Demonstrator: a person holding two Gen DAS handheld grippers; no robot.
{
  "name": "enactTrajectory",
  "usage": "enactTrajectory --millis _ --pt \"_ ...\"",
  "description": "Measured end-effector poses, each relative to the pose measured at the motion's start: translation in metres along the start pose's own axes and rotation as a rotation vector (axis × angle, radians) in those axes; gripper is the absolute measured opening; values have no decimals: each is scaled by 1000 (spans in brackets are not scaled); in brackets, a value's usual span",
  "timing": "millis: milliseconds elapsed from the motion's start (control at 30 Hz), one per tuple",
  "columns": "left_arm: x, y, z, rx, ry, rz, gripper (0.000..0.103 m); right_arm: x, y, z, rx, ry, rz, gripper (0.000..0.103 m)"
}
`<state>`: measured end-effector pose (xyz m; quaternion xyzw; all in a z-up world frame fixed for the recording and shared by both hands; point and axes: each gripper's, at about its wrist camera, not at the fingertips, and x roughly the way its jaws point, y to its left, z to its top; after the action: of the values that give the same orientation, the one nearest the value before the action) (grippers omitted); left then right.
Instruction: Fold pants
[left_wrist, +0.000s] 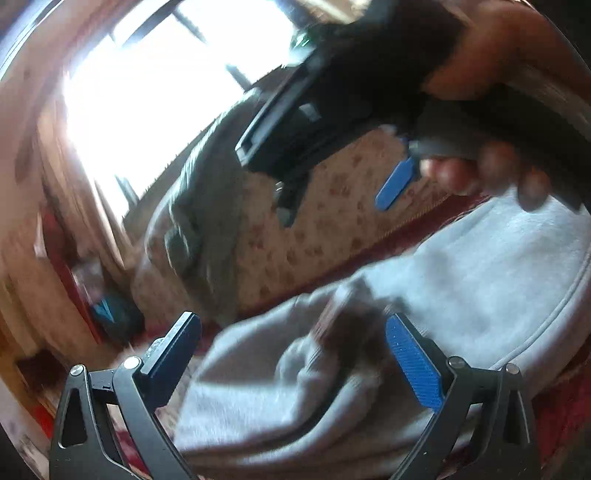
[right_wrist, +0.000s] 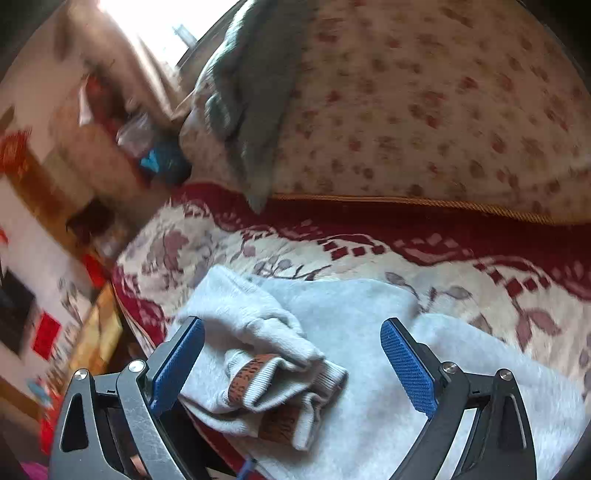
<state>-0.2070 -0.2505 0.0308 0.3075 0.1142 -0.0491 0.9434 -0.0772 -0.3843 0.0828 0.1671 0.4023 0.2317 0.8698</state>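
Note:
The light grey pants (right_wrist: 351, 314) lie folded over on a red-and-cream patterned cover (right_wrist: 369, 251). Their ribbed cuffs (right_wrist: 258, 380), with a brown band, are bunched on top. My right gripper (right_wrist: 291, 343) hovers just over the cuffs, jaws wide open, the cloth below and between them but not pinched. In the left wrist view the same pants (left_wrist: 461, 277) fill the lower right, and my left gripper (left_wrist: 291, 332) stands wide open over their bunched end with nothing clamped. The right gripper (left_wrist: 334, 212) shows above, open, held by a person's hand (left_wrist: 498, 173).
A floral cushion (right_wrist: 424, 110) rises behind the cover, with a grey-green cloth (right_wrist: 251, 92) draped over its left end. A bright window (left_wrist: 147, 92) is at the far left. Cluttered furniture and a blue object (right_wrist: 162, 162) sit beyond the cover's left edge.

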Motion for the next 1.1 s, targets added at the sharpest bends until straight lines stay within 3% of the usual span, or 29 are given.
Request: enactTrajectory --millis 167,300,333,367,433,467,500,533,600,700,767,800,900,1100 --pt "28 36 -20 -168 89 -114 100 43 24 -4 -138 65 -84 99" --pt "42 47 -27 -277 95 -231 100 76 29 -7 -189 129 -65 97" --pt "44 48 -28 -292 98 -248 100 83 28 -7 -201 143 -66 89" --pt "48 48 -29 -312 102 -283 100 89 28 -6 -208 155 -58 65" --pt "58 46 -33 -357 120 -384 99 102 28 -5 -216 198 -22 45" --pt "61 46 -37 -379 147 -430 88 104 31 -6 -225 201 -29 43" --pt "69 45 -44 -417 196 -512 68 105 34 -6 -249 203 -49 42" --pt "75 43 -51 -454 239 -569 65 105 38 -7 -276 206 -71 42" --pt "77 41 -60 -477 244 -586 65 107 41 -10 -302 201 -129 42" --pt "72 36 -58 -444 237 -569 66 120 27 -23 -278 196 -159 47" --pt "71 36 -58 -459 252 -564 67 121 18 -29 -253 164 -157 67" --pt "72 36 -57 -461 261 -558 69 120 15 -31 -248 149 -160 70" --pt "69 40 -50 -466 292 -500 77 105 8 -31 -192 143 -113 75" --pt "72 54 -25 -515 349 -460 86 57 6 -39 -190 97 -170 79"
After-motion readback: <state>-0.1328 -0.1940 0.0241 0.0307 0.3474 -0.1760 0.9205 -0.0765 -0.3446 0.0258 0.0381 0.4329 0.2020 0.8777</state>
